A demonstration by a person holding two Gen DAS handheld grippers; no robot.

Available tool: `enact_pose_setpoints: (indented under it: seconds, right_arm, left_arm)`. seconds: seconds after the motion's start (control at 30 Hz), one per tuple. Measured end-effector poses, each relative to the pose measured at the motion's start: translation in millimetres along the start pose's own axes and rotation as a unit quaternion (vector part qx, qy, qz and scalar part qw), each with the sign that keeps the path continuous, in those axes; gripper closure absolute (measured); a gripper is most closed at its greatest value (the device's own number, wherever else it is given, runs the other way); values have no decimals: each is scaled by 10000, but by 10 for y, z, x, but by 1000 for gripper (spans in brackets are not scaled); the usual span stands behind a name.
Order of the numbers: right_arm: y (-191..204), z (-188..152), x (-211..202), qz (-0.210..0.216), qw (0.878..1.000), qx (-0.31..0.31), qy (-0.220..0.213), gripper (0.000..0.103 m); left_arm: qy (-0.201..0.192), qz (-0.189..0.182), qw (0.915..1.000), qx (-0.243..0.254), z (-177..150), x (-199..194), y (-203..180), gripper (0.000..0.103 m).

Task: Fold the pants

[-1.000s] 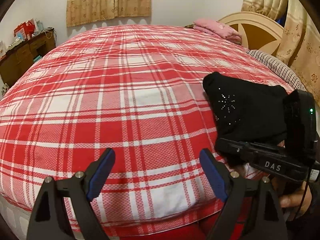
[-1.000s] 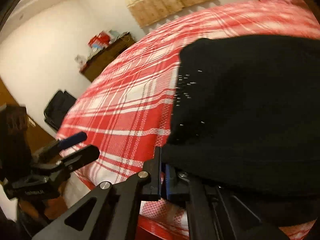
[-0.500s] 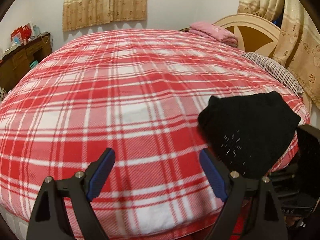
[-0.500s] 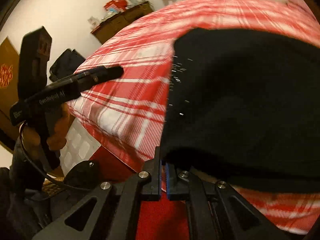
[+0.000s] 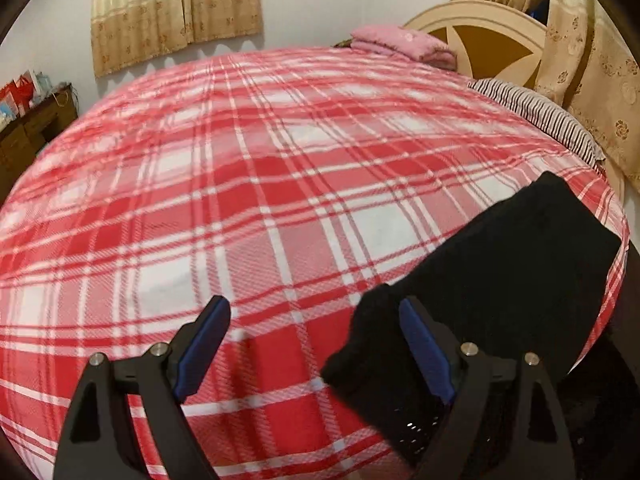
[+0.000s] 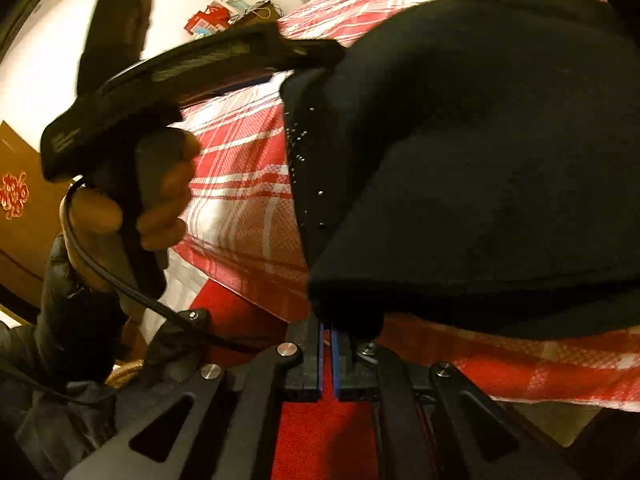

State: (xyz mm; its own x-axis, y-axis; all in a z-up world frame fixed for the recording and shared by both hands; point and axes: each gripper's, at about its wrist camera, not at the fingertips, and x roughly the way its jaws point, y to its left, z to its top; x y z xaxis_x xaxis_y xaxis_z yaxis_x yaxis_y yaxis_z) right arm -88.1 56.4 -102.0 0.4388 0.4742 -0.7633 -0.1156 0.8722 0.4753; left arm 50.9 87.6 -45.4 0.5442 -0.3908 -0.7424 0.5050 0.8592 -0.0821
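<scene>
The black pants (image 5: 500, 280), with small sparkly studs, lie folded at the near right corner of the red plaid bed (image 5: 240, 200). My left gripper (image 5: 316, 344) is open, and its right finger (image 5: 424, 352) touches the pants' near left corner. In the right wrist view the pants (image 6: 480, 140) fill the upper right. My right gripper (image 6: 328, 328) is shut on the pants' lower edge at the bed's border. The left gripper's body (image 6: 172, 80) and the hand holding it show at the left there.
A pink folded blanket (image 5: 400, 42) and a striped pillow (image 5: 536, 116) lie by the cream headboard (image 5: 480, 36). A dark dresser (image 5: 28, 120) stands at the left wall. Curtains (image 5: 176, 8) hang behind the bed. Red floor (image 6: 320, 432) lies below the bed edge.
The left gripper has swung right and closer, so the pants' corner now sits at its right finger. The right gripper stays shut on the pants and has dragged them toward the bed's near edge.
</scene>
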Motion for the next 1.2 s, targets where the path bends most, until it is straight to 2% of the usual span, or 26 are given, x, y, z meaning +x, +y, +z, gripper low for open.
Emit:
enact_pose_setpoints:
  seconds: [0.1, 0.13, 0.2, 0.27, 0.33, 0.4, 0.5, 0.63, 0.73, 0.8, 0.83, 0.87, 0.9, 0.93, 0.97, 1.03, 1.13, 1.2]
  right_arm:
    - [57, -34, -72, -282, 9994, -203, 68, 101]
    - [-12, -60, -63, -392, 9991, -94, 134, 101]
    - [-212, -94, -3, -337, 9986, 362, 211, 101]
    - [-342, -167, 96, -505, 9959, 638, 384, 103]
    - [-345, -231, 43, -294, 9966, 735, 235, 103]
    - [-195, -201, -102, -45, 9990, 451, 7, 103]
    - [57, -100, -379, -87, 9995, -80, -301, 103]
    - [104, -12, -893, -17, 9971, -199, -731, 102]
    - [4, 77, -1341, -367, 9911, -239, -1257, 102]
    - [-144, 183, -1685, -702, 9818, -120, -1762, 100]
    - [-218, 220, -1780, -822, 9782, -18, -1905, 97]
    - [-363, 283, -1917, -1032, 9722, 199, -2095, 77]
    - [-511, 336, -2037, -1166, 9657, 399, -2288, 39]
    - [-660, 365, -2138, -1242, 9582, 549, -2518, 23]
    - [-796, 407, -2220, -1325, 9509, 667, -2715, 16]
    - [-976, 473, -2274, -1513, 9491, 803, -2645, 16]
    - [-1249, 601, -2208, -1600, 9548, 782, -2380, 16]
    - [-1351, 687, -1924, -1767, 9603, 732, -2030, 23]
  left_arm:
    - [91, 117, 9999, 64, -40, 75, -66, 13]
    - [105, 162, 9998, 96, -53, 100, -85, 8]
    - [94, 244, 9996, 80, -75, 145, -96, 1]
    - [10, 325, 9995, -6, -84, 171, -78, 0]
    - [25, 304, 9994, -138, -53, 173, -28, 0]
    - [45, 245, 9995, -197, -35, 158, -4, 0]
    - [-48, 157, 9994, -296, -13, 51, 54, 1]
    - [-280, 76, 9986, -444, -22, -231, 189, 1]
    - [-481, 23, 9969, -621, -54, -468, 314, 1]
    - [-472, -49, 9960, -762, -77, -505, 361, 1]
    - [-405, -179, 9949, -906, -119, -502, 384, 1]
    - [-353, -252, 9943, -971, -143, -484, 387, 1]
    - [-277, -361, 9935, -1039, -182, -448, 383, 1]
    - [-190, -405, 9930, -1093, -222, -384, 363, 1]
    - [-118, -389, 9928, -1126, -239, -331, 340, 1]
    - [-2, -450, 9916, -1213, -272, -255, 293, 1]
    - [157, -564, 9894, -1327, -321, -175, 197, 1]
    - [293, -534, 9893, -1328, -349, -125, 132, 1]
